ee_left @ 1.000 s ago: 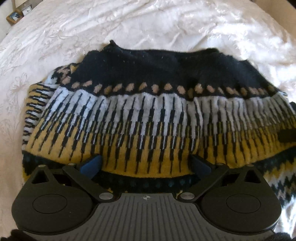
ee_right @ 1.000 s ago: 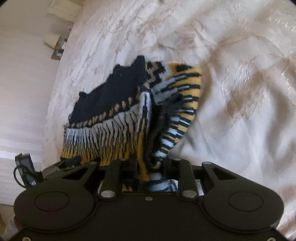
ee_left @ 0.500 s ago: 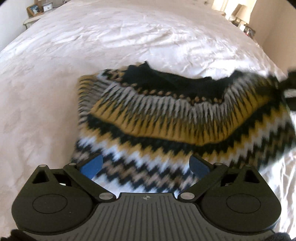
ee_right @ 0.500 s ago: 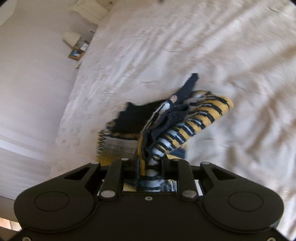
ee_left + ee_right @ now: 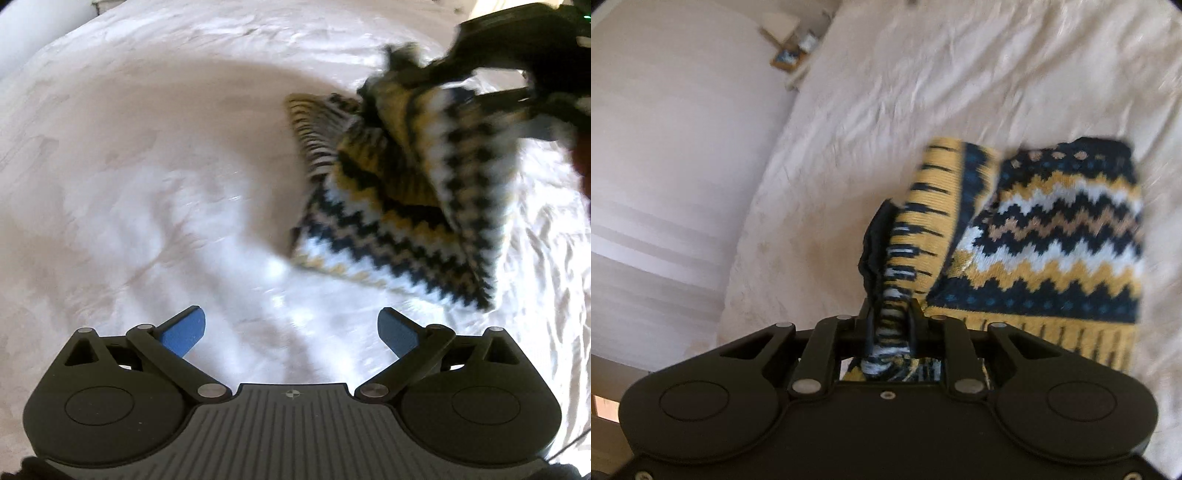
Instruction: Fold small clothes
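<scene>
My right gripper (image 5: 891, 325) is clamped on an edge of the patterned knit sweater (image 5: 1049, 236), lifting it off the white bedspread (image 5: 923, 92) mid-fold. My left gripper (image 5: 291, 328), fingers apart, holds nothing. Next I judge it must pin the sweater's lower hem, which only the left view shows.

I am counting one knitted zigzag sweater (image 5: 1052, 236) and one white bedspread (image 5: 147, 166). I am seeing two grippers: my left gripper (image 5: 291, 328) and my right gripper (image 5: 892, 325). I am also spotting one small framed picture (image 5: 786, 59).
</scene>
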Demonstrator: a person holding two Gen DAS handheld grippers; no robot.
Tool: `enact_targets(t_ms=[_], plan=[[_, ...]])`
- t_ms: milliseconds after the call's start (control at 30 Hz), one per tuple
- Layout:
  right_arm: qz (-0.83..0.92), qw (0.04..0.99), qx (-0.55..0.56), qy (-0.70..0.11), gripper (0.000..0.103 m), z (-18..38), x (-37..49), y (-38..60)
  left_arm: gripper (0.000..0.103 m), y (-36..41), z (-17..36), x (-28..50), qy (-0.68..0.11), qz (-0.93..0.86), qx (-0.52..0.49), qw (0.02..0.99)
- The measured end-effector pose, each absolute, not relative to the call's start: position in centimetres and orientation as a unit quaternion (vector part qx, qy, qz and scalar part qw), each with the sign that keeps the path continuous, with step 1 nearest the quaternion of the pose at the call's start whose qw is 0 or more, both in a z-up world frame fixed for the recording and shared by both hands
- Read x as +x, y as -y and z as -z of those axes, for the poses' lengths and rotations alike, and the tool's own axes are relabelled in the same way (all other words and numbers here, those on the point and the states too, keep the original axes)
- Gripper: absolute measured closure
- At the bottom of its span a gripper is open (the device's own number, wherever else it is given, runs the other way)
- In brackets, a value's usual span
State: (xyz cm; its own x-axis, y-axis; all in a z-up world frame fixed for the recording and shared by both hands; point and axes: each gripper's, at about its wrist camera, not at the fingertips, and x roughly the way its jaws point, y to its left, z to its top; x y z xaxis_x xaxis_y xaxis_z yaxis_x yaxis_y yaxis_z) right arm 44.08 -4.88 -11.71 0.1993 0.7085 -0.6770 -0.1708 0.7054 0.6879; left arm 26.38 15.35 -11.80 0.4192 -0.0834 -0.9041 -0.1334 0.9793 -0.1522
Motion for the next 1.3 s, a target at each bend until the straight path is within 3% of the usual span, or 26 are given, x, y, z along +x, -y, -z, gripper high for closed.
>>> enact_targets(t_ms=[200,267,433,600,800,1000,1133,1300], plan=[[-0.283,0.741,0.202,-0.574,0.078,14.0,43.2,0.6,0.002,-16.9,11.6,25.7,-0.539,-0.011,-0.102,0.836],[-0.285,0.743,0.200,-0.572,0.071,14.5,43.1,0.0,0.002,-16.8,11.4,25.8,-0.537,-0.004,-0.104,0.837],[-0.337,0.737,0.205,-0.549,0.041,13.0,42.9,0.3,0.002,-16.0,10.0,26.4,-0.527,0.032,-0.108,0.842],[-0.335,0.768,0.228,-0.496,0.037,9.4,42.7,4.2,0.002,-14.3,6.9,28.4,-0.484,0.075,-0.090,0.867],[-0.212,0.825,0.242,-0.464,0.035,8.3,43.2,11.9,0.002,-10.3,5.1,34.2,-0.432,0.129,-0.043,0.891],[-0.144,0.833,0.244,-0.476,0.035,9.8,43.0,16.2,0.002,-7.6,9.1,39.3,-0.450,0.129,0.010,0.884],[-0.142,0.830,0.221,-0.492,0.035,11.0,42.7,16.3,0.001,-9.7,14.3,39.3,-0.519,0.091,0.044,0.849],[-0.154,0.833,0.183,-0.499,0.033,12.1,43.4,16.1,0.000,-16.1,17.7,36.2,-0.563,0.059,-0.097,0.819]])
